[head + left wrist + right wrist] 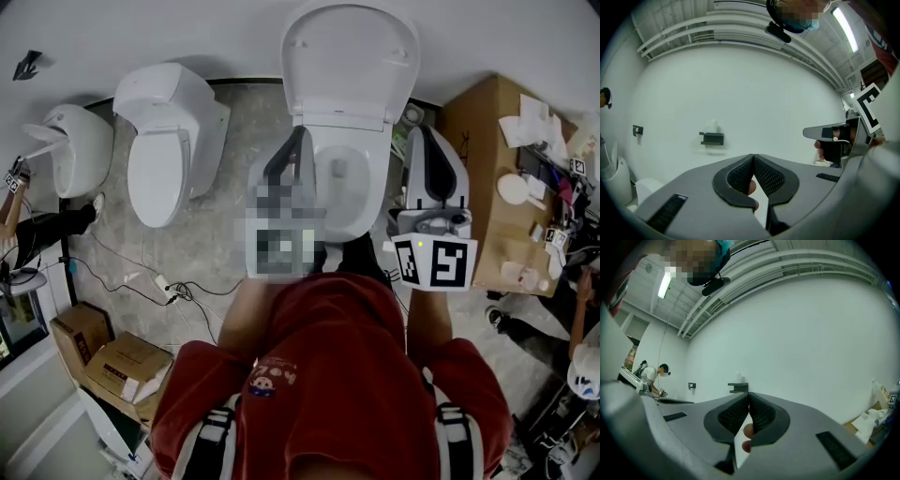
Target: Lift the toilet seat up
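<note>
Standing upright at the upper centre of the head view, the white oval toilet seat assembly [349,58] leans back toward the white wall [187,28], and the white ceramic bowl [373,187] beneath it lies open. Whether the ring is folded up behind that face, or only the lid, cannot be settled. The bowl rim looks bare, so I judge the lift done or nearly so.

The left gripper [296,142], grey with dark ribbed pads, sits over the bowl's left rim, partly under a mosaic patch. Its own view shows the jaws pressed tip to tip with nothing between them. They aim level at the wall and a small black wall bracket [712,138], not at the seat. The right gripper [424,141] hangs just right of the bowl, and its jaws likewise meet at the tips, empty. Neither tool touches the seat.

Judgement: closed jaws suit nudging an edge rather than pinching it. With both clear, the seat rests on its own lean. Risk: it could drop if short of balance.

A second white toilet [169,141] at upper left and a brown cardboard box [487,131] at right are uninvolved.
</note>
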Available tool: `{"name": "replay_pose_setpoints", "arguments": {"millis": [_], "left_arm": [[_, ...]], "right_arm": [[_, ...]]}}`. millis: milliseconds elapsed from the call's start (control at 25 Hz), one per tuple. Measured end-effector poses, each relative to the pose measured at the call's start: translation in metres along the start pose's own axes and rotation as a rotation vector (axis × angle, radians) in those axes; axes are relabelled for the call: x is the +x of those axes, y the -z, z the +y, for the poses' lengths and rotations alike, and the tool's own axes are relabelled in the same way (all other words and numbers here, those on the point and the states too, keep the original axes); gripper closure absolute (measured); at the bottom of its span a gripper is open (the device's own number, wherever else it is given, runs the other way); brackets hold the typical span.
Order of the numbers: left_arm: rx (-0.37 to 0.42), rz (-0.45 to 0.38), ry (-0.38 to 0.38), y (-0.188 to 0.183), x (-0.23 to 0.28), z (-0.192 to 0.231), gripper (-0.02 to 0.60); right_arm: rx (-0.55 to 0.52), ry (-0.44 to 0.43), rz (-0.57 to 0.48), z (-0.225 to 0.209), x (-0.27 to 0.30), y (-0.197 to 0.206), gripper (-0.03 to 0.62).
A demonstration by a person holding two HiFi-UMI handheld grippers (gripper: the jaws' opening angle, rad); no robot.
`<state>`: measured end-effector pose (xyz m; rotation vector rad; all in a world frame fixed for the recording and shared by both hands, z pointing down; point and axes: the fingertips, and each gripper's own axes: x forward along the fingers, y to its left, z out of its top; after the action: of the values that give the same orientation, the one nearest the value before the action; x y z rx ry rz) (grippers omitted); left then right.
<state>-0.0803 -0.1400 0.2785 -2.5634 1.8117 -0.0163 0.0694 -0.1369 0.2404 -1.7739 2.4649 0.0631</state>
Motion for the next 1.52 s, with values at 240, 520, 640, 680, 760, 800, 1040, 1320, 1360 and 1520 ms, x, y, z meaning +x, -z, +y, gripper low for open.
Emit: {"name": "replay_pose_setpoints", "arguments": {"millis": [240, 520, 640, 680, 760, 800, 1040, 1320, 1360, 1520], "left_arm": [[-0.004, 0.036, 0.016, 0.028, 0.0, -0.003, 0.571], [-0.015, 0.102, 0.041, 0.072, 0.001, -0.012, 0.571], [-0.016, 0.122, 0.05, 0.09, 0.001, -0.017, 0.571], [-0.015, 0.126, 0.052, 0.096, 0.002, -0.019, 0.571], [-0.006, 0.137, 0.059, 0.107, 0.002, -0.021, 0.571], [0.001, 0.145, 0.064, 0.113, 0.001, -0.023, 0.571], [0.04, 0.198, 0.104, 0.151, -0.001, -0.037, 0.571], [0.123, 0.312, 0.187, 0.206, -0.008, -0.058, 0.569], [0.128, 0.335, 0.197, 0.216, -0.01, -0.061, 0.569], [0.121, 0.417, 0.219, 0.251, -0.016, -0.072, 0.569]], "right_arm": [[0.014, 0.01, 0.029, -0.001, -0.002, 0.015, 0.58], [0.027, 0.023, 0.074, -0.007, -0.005, 0.036, 0.58], [0.033, 0.026, 0.091, -0.01, -0.006, 0.045, 0.58], [0.035, 0.027, 0.097, -0.011, -0.006, 0.047, 0.58], [0.039, 0.03, 0.108, -0.012, -0.007, 0.053, 0.58], [0.041, 0.031, 0.113, -0.013, -0.008, 0.055, 0.58], [0.056, 0.039, 0.144, -0.02, -0.012, 0.072, 0.58], [0.062, 0.038, 0.185, -0.023, -0.016, 0.091, 0.58], [0.063, 0.038, 0.191, -0.024, -0.017, 0.093, 0.58], [0.071, 0.041, 0.21, -0.029, -0.019, 0.104, 0.58]]}}
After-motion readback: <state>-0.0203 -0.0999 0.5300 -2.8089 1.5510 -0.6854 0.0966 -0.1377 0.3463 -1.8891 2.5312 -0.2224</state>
